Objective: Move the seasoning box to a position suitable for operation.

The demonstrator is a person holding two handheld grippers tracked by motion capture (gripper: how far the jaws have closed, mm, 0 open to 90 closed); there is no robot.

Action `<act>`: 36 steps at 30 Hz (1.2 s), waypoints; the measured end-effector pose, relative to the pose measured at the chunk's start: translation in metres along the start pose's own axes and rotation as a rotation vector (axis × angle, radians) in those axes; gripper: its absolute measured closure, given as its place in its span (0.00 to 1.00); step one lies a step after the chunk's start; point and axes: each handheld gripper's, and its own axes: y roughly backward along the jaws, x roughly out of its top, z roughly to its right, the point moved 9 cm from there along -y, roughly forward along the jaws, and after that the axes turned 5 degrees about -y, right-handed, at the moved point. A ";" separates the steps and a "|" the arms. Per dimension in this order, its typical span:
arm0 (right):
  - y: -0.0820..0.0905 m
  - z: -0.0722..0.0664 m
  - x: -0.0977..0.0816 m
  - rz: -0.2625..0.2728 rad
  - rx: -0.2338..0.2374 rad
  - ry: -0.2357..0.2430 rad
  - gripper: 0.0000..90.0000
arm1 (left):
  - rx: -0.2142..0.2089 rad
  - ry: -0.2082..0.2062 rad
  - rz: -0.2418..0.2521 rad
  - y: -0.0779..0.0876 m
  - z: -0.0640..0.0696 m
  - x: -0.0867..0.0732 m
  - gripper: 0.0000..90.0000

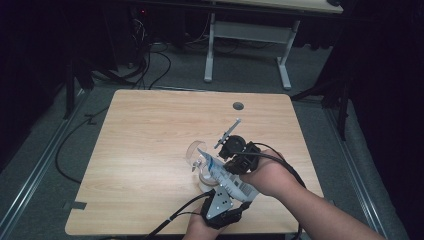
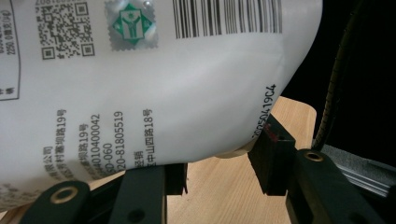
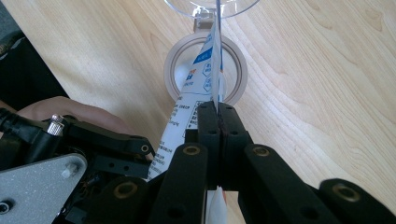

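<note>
Nearest the person, the left gripper (image 1: 223,209) clamps the fat lower end of a white printed pouch (image 1: 227,176), steadying it. The right gripper (image 3: 218,122) pinches the pouch's flat top edge between closed jaws — apparently aiming it into the round container (image 3: 205,70) below, whose clear lid (image 1: 194,150) stands open. Beyond lie the pale wooden table (image 1: 150,135), grey floor and cables.

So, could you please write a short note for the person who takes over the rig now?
Left gripper: fingers closed on the lower body of the white pouch.
Right gripper: shut on the pouch's thin upper edge.
The pouch is held above the table, its top pointing toward the clear glass beside a tape roll.
Done: pouch gripped by both grippers.
Left: probably opening or pouring; I cannot tell if it is open.
</note>
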 end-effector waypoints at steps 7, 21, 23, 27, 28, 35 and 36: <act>0.001 -0.001 0.000 0.001 0.002 0.013 1.00 | 0.001 -0.003 0.001 0.000 0.000 0.001 0.68; 0.001 -0.001 0.001 0.001 0.005 0.018 1.00 | 0.000 -0.003 0.001 0.001 0.000 0.001 0.68; 0.001 -0.002 0.001 0.001 0.005 0.018 1.00 | -0.001 -0.003 0.000 0.001 0.000 0.001 0.68; 0.001 -0.002 0.001 0.001 0.004 0.017 1.00 | -0.002 -0.002 0.002 0.001 0.000 0.001 0.68; 0.001 -0.002 0.001 0.002 0.004 0.016 1.00 | -0.002 -0.002 0.002 0.001 0.000 0.001 0.68; 0.000 -0.002 0.001 -0.003 0.002 0.013 1.00 | -0.004 -0.002 0.001 0.001 -0.001 0.002 0.68; 0.000 -0.002 0.002 -0.002 0.002 0.016 1.00 | -0.004 -0.003 0.001 0.001 -0.001 0.002 0.68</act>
